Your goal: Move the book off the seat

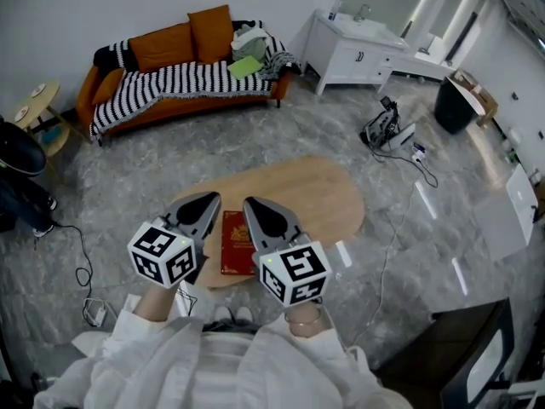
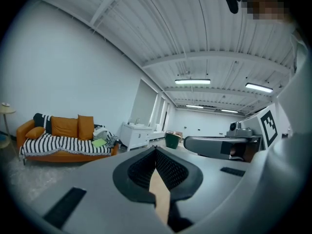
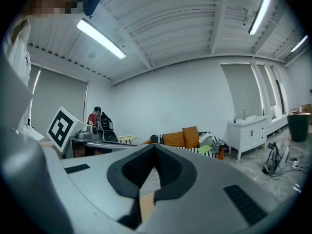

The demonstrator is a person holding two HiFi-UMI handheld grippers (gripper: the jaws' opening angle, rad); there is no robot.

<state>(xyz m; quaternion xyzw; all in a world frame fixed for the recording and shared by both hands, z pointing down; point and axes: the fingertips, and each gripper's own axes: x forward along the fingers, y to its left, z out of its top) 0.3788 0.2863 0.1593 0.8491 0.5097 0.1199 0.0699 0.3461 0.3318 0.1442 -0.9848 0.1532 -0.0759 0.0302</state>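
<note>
Book (image 1: 237, 241), red, lies on the table (image 1: 315, 194) at lower centre btwn our left gripper (image 1: 204, 204) & right gripper (image 1: 255, 210), both closed up w/ nothing held, so we judge it's prob. already off the sofa (image 1: 92, 92) at upper left; next: just pull back.

A red book (image 1: 236, 241) lies flat on the near end of an oval wooden table (image 1: 311, 194). In the picture it sits between the left gripper (image 1: 204, 203) and the right gripper (image 1: 255, 207), both held over that end by white-sleeved arms. Across the marble floor stands an orange sofa (image 1: 153, 49) with a striped blanket (image 1: 187, 79) and a green thing (image 1: 245, 66) on it. A white cabinet (image 1: 349, 58) stands to the sofa's right, and a black bin (image 1: 456, 105) farther right.
</note>
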